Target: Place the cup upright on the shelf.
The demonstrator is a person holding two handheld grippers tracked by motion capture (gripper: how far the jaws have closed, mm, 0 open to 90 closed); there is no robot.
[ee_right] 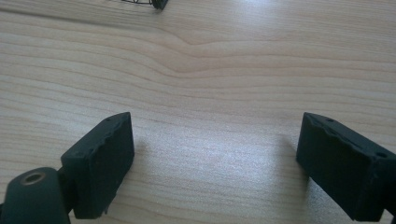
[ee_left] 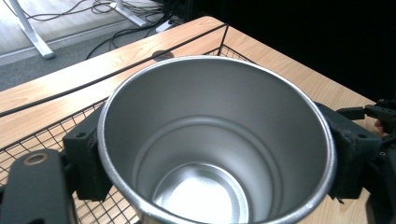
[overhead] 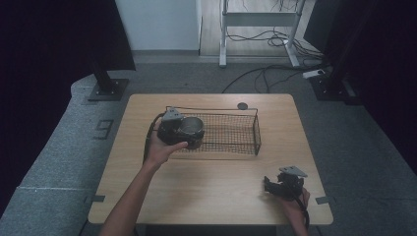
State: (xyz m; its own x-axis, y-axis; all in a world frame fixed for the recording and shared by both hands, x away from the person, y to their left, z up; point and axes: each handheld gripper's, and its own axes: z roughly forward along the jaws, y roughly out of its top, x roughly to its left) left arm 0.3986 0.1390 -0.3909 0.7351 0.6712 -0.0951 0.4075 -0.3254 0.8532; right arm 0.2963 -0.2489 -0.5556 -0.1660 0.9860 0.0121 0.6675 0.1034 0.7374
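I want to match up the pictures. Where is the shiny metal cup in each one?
High view: the metal cup sits left of centre, at the wire basket's left end.
Left gripper view: the cup is big and central, seen from above, between the jaws.
Right gripper view: not in it.
Shared landmark: the wooden table.

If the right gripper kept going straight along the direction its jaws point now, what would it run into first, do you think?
Most likely the bare table. The right gripper has open jaws angled down at the wood with nothing between them. The wire basket corner sits farther ahead at the top edge, though depth there is hard to judge.
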